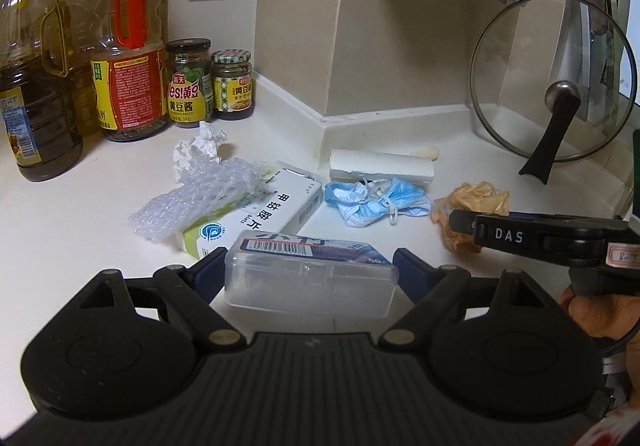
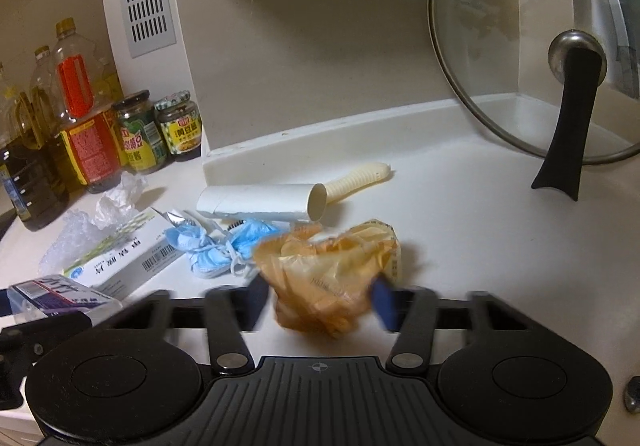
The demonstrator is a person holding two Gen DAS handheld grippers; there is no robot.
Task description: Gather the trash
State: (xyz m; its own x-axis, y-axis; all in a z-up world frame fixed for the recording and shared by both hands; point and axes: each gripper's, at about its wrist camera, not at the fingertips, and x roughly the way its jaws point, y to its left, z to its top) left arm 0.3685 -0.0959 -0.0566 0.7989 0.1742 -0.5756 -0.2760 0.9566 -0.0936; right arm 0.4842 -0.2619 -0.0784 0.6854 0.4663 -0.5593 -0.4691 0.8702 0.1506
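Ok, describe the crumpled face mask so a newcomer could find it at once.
Start at the glass pot lid leaning in the counter's corner, then look toward the white cardboard tube lying by the wall's base. The face mask lies just in front of the tube: the only pale blue thing, with white ear loops.

White counter (image 1: 80, 238) — bubble wrap (image 1: 192, 198), box (image 1: 276, 210), mask (image 1: 372, 202), jars (image 1: 188, 82).

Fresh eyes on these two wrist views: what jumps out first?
The litter on the white counter: a clear plastic box between the left gripper's blue pads, and a crumpled orange bag between the right gripper's pads. Behind lie a blue mask, a paper tube and bubble wrap; a glass lid leans at back right.
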